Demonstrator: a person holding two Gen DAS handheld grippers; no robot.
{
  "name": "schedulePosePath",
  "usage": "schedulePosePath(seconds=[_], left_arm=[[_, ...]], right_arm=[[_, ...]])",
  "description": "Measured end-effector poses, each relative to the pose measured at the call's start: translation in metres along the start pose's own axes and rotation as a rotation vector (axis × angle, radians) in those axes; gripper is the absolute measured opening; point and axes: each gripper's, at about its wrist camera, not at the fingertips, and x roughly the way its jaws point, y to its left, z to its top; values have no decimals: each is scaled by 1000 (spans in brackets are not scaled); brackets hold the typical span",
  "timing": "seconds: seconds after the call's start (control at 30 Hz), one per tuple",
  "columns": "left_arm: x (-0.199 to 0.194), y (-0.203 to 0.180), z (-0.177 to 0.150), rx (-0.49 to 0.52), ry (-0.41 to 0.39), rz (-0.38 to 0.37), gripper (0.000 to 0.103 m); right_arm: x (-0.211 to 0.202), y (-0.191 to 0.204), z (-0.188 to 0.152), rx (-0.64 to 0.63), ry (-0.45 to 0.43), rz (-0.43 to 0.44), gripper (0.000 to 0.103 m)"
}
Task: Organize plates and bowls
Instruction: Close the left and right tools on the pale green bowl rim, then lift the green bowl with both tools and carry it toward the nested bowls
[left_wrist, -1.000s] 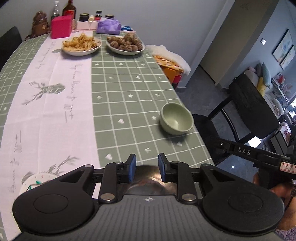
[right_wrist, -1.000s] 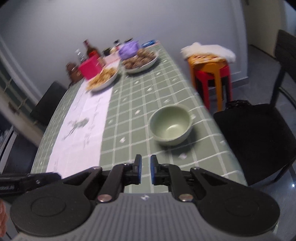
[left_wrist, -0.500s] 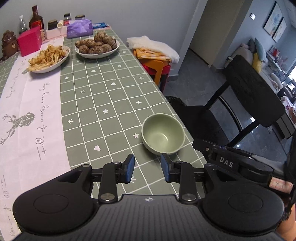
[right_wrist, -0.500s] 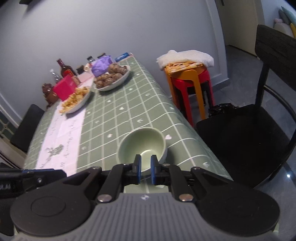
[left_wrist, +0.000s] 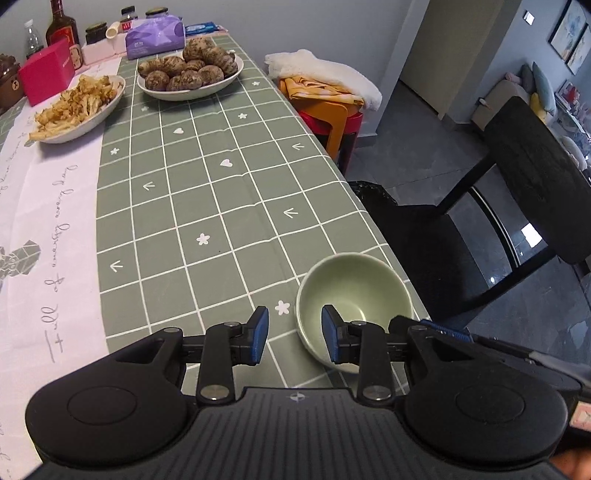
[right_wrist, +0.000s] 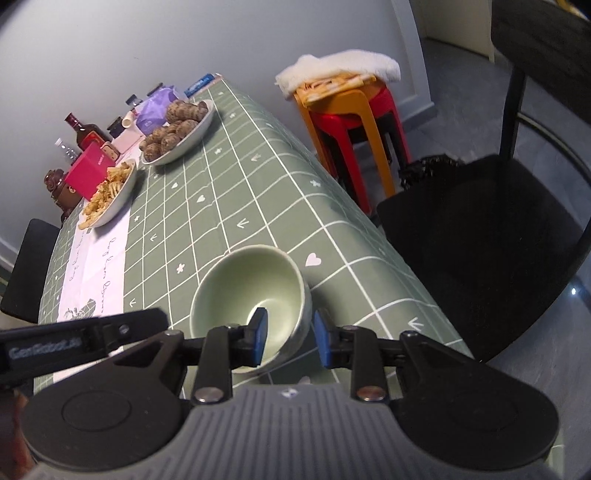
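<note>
Both tongs have closed in on the empty pale green ceramic bowl (left_wrist: 354, 295), which a second ago sat well ahead of them and now lies right at their tips, upright on the green checked tablecloth of the surface (left_wrist: 207, 206) near its right edge. The right tongs (right_wrist: 289, 335) have just been opening, and the bowl's near wall now stands between the jaws, one blue pad inside the bowl at 9 o'clock and the other outside at 3 o'clock, neither plainly pressing. The left tongs (left_wrist: 294, 334) stand parted and hold nothing; their right pad overlaps the bowl's near rim, their left hangs over bare cloth. My judgement: the right side is set to pinch the rim and lift the bowl, so the pickup is about to start. The right wrist view alone shows the wall straddled; the left wrist view shows the right tongs' arm at 4 o'clock beside the bowl, and more clearly the two white plates of food (left_wrist: 190, 79) at 11 o'clock, far off.
</note>
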Motion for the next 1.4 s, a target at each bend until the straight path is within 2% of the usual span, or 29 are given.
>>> schedulePosePath(seconds=[0.2, 0.37, 0.57, 0.67, 0.87, 1.13, 1.3, 1.4], left_arm=[[31, 2, 4, -33, 3, 12, 37], [44, 5, 5, -50, -3, 8, 33], [49, -3, 3, -17, 8, 10, 23], [50, -8, 2, 16, 23, 16, 16], [46, -13, -1, 46, 45, 50, 8], [28, -17, -11, 65, 46, 57, 7], [19, -17, -22, 87, 68, 87, 8], [20, -10, -26, 57, 89, 71, 8]], right_arm=[[9, 0, 1, -4, 8, -17, 26], [14, -2, 0, -3, 17, -12, 19], [17, -7, 1, 21, 28, -3, 13], [17, -7, 1, 29, 29, 2, 13], [16, -5, 0, 19, 27, -6, 12], [16, -7, -3, 36, 73, -13, 7], [10, -1, -8, 4, 109, -8, 6], [10, 3, -10, -18, 116, -17, 6]])
